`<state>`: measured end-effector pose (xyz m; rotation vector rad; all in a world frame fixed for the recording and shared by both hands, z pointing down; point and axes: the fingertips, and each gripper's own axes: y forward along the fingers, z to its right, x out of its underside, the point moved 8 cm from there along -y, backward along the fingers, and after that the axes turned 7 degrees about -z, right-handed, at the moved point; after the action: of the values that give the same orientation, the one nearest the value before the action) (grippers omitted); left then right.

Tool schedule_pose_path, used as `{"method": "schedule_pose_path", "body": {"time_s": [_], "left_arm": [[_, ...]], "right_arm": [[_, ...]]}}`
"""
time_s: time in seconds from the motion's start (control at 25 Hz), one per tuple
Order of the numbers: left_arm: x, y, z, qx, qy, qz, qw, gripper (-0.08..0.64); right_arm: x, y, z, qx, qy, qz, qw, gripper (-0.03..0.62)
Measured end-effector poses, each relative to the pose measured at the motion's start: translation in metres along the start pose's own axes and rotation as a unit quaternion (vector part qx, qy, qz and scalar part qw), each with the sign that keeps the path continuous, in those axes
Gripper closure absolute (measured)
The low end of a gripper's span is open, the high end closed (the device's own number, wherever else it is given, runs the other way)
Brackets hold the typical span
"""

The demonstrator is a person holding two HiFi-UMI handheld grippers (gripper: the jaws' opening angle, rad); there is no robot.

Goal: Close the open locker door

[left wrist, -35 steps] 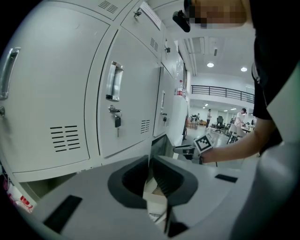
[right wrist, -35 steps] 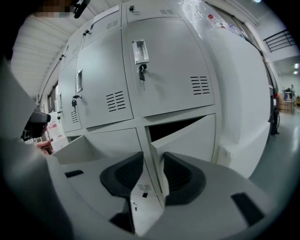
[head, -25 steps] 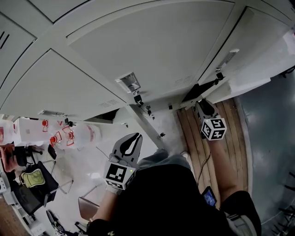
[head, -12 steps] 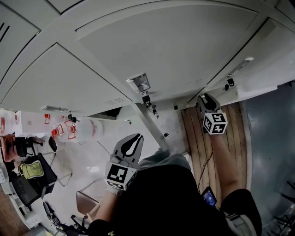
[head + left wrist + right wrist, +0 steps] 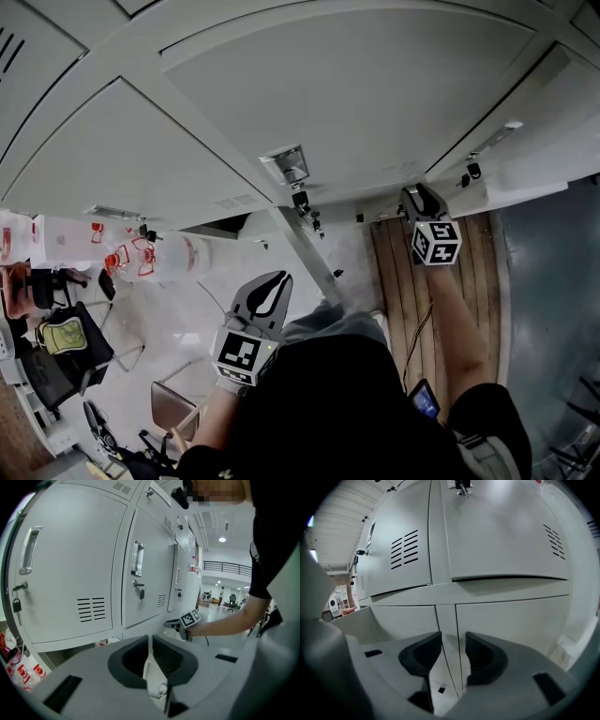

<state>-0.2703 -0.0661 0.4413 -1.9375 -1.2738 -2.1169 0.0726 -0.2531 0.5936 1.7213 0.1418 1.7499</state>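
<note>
The grey locker door (image 5: 539,117) at the right of the row lies almost flush with its neighbours. In the right gripper view it is the vented panel (image 5: 506,531), with a thin dark gap along its lower edge. My right gripper (image 5: 413,195) is at the foot of that door, close to the locker fronts. Its jaws (image 5: 453,639) are opening and nothing is between them. My left gripper (image 5: 274,278) hangs back near my body, shut and empty (image 5: 150,638). The left gripper view shows the door (image 5: 180,578) standing slightly proud, with the right gripper (image 5: 180,624) below it.
Keys (image 5: 302,200) hang from the locks under the handles (image 5: 289,166) of the shut lockers. Clear bags with red print (image 5: 141,262) lie at the left, beside a chair with a yellow-green bag (image 5: 64,339). A wooden floor strip (image 5: 403,281) runs under my right arm.
The locker door has swung in from clearly open to almost flush, and the dark gap has narrowed. My right gripper moved in with it. The left gripper stayed put.
</note>
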Motion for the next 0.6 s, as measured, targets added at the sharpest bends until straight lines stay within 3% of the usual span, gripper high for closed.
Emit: {"method": "schedule_pose_path", "body": {"time_s": [0.6], "left_arm": [[-0.008,0.008,0.032,0.003,0.009,0.007,0.9999,0.534]], "right_arm": [[0.002,-0.030,0.007,-0.018,0.008,0.009,1.000,0.436]]}}
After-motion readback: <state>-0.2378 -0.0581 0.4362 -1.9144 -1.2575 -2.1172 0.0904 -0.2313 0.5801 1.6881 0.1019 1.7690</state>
